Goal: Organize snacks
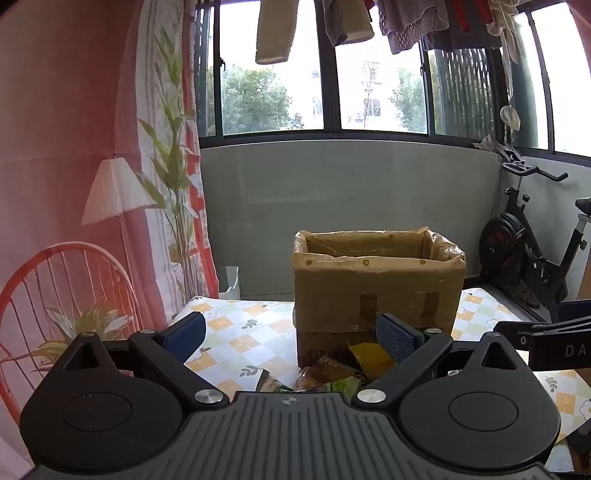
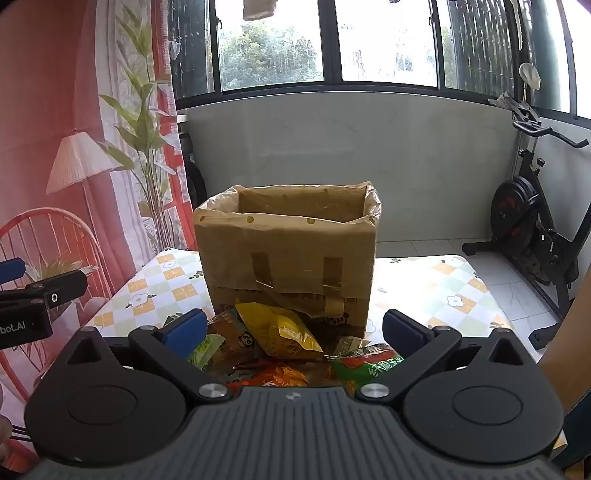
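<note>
A brown cardboard box (image 1: 376, 284) (image 2: 288, 254) lined with a clear plastic bag stands open on the table. Snack packets lie heaped at its near foot: a yellow packet (image 2: 288, 332) (image 1: 365, 354), a green packet (image 2: 365, 365), an orange packet (image 2: 273, 376) and several others. My left gripper (image 1: 291, 338) is open, its blue pads wide apart and nothing between them, hovering short of the pile. My right gripper (image 2: 295, 330) is open too, above the packets without touching them. Each gripper's side shows at the edge of the other's view.
The table carries a checked cloth with flowers (image 2: 166, 284) (image 1: 236, 332). An exercise bike (image 2: 528, 229) (image 1: 524, 251) stands at the right on the tiled floor. A printed backdrop with a lamp and red chair (image 1: 74, 221) hangs on the left. Laundry (image 1: 406, 26) hangs overhead by the windows.
</note>
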`<state>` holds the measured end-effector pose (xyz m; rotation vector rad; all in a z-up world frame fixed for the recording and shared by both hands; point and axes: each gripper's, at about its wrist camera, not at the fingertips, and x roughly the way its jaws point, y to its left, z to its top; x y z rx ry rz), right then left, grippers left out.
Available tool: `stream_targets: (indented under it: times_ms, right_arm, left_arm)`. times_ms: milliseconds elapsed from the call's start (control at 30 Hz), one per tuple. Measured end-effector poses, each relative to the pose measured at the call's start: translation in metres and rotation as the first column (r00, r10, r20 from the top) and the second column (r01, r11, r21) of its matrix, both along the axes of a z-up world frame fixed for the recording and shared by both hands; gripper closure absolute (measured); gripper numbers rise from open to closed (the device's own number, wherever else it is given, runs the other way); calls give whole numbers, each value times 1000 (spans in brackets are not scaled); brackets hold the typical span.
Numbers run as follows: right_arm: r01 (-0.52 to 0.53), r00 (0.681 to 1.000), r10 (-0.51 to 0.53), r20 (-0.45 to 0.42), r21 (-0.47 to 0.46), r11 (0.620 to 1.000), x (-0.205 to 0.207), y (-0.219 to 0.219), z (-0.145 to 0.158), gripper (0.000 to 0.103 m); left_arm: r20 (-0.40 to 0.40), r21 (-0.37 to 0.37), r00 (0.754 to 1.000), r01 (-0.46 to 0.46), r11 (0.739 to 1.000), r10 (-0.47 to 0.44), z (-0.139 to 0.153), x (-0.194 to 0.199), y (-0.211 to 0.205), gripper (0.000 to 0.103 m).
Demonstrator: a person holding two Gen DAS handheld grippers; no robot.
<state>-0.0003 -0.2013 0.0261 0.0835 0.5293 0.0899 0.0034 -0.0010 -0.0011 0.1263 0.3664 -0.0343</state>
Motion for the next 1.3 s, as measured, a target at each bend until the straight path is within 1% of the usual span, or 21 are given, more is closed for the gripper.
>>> stream_targets:
  times_ms: [33,133,167,333,600,1300]
  right_arm:
    - [0,1000,0,-1,1,1000,0,0,0,0]
    - [1,1000,-1,-2,0,1000,0,0,0,0]
    - [2,1000,-2,-2,0,1000,0,0,0,0]
    - [0,1000,0,-1,0,1000,0,0,0,0]
    - [1,1000,0,-5,2,1000,1,-1,0,0]
    - [1,1000,-1,-5,1,1000,2,-2,0,0]
  left_arm:
    - [-13,-20,1000,-4,1000,4,-1,6,4,3]
    - [21,-36,1000,-8,999,9,-2,-3,8,3]
    - [7,-39,1000,-11,999,11,0,2,11,3]
    - [9,-26,1000,-8,1000,8,0,-1,8,3]
    - [-8,-31,1000,-5,999,4,1,4,10,3]
    - [-13,-33,1000,-4,999,4,0,5,10,3]
